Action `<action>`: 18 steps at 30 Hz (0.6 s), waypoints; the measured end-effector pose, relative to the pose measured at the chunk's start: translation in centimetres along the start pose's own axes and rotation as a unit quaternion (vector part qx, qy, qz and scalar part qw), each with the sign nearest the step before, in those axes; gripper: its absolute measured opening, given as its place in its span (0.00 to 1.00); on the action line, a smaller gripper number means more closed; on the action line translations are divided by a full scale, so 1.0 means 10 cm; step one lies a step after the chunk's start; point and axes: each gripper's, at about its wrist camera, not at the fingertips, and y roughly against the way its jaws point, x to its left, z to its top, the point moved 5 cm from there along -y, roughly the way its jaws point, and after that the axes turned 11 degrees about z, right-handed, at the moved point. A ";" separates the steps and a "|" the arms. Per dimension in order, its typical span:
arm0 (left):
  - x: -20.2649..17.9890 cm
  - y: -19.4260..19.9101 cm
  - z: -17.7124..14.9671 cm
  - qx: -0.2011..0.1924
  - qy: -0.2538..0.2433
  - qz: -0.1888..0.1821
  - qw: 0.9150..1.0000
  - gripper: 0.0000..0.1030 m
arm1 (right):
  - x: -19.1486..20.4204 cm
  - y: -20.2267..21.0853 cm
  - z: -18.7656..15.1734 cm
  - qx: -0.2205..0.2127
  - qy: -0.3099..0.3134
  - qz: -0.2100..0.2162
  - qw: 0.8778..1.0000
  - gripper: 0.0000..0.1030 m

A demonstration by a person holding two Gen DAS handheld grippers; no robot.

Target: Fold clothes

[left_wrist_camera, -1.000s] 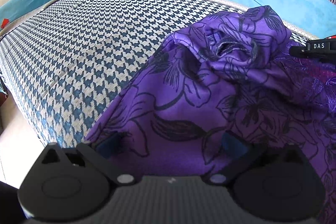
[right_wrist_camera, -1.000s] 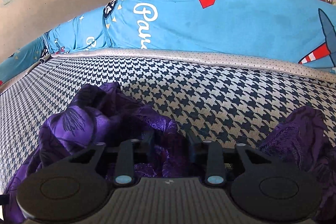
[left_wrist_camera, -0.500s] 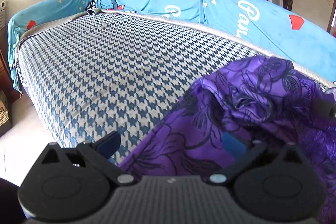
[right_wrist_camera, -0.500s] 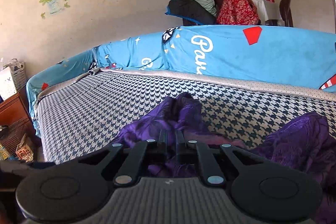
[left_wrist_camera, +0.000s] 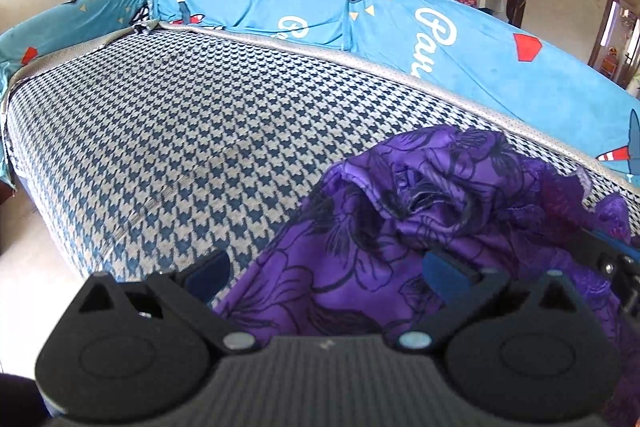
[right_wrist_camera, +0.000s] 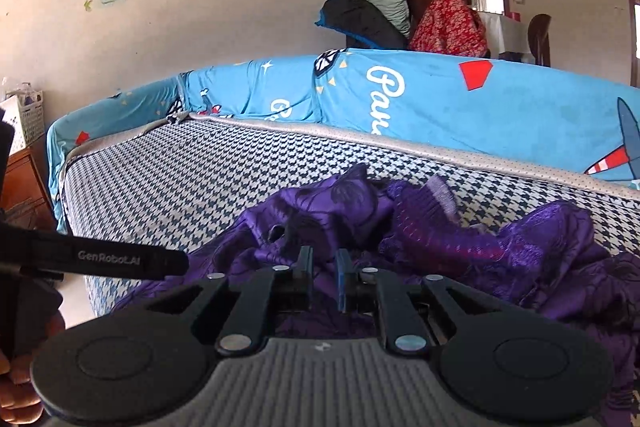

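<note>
A purple garment with a black flower print point(left_wrist_camera: 400, 211) lies crumpled on the houndstooth mattress point(left_wrist_camera: 180, 131). My left gripper point(left_wrist_camera: 326, 267) hovers over the garment's near edge, open wide; the cloth lies under and between its fingers without being pinched. In the right wrist view the same garment point(right_wrist_camera: 460, 239) spreads to the right. My right gripper point(right_wrist_camera: 324, 267) has a narrow gap and its jaws are opening; a fold of cloth sits just past the tips, and the pads are not pressing on it. The left gripper's finger point(right_wrist_camera: 132, 261) reaches in from the left.
A blue printed cover point(right_wrist_camera: 440, 103) rises along the mattress's far side and left end. Behind it, piled clothes point(right_wrist_camera: 400, 15) rest on furniture, next to a chair point(right_wrist_camera: 538, 35). A white basket point(right_wrist_camera: 24, 115) stands on a wooden cabinet at left. A person's hand point(right_wrist_camera: 16, 387) shows at lower left.
Both cameras rose and tilted up, showing more of the room. The right gripper swung across with the cloth, shut, then parted slightly. The left gripper stayed open wide.
</note>
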 end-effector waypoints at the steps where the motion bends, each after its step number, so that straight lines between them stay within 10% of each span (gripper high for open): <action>1: -0.06 0.01 0.07 -0.003 -0.009 -0.006 1.000 1.00 | -0.08 0.01 0.05 -0.007 -0.007 -0.008 1.000 0.35; 7: -0.36 -0.15 0.55 -0.035 -0.071 -0.022 0.997 1.00 | -0.34 -0.03 0.29 -0.039 -0.013 -0.036 0.998 0.72; 18: -0.64 -0.85 0.95 0.022 -0.003 -0.063 0.998 1.00 | -0.58 -0.72 0.27 0.032 0.044 -0.032 0.998 0.73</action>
